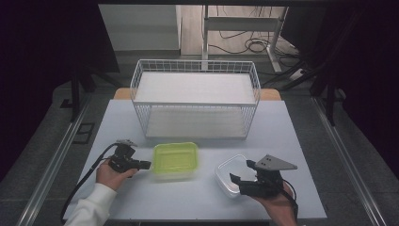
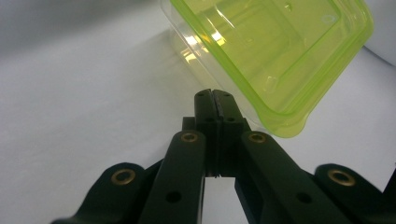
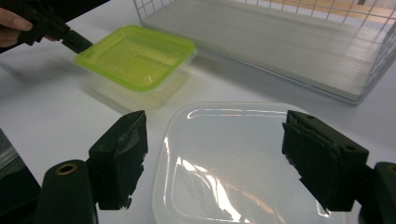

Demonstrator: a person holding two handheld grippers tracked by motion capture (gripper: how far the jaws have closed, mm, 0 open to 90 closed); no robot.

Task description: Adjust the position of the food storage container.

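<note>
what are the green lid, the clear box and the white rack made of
Green lid: translucent glossy plastic, judging by its glare spots. Clear box: likely thin transparent plastic; the table shows through. White rack: probably coated metal wire, going by its thin grid sides.

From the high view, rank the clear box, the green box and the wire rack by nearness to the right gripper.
1. Clear box, at the right gripper, front right of the table.
2. Green box, to its left.
3. Wire rack, at the back.
</note>
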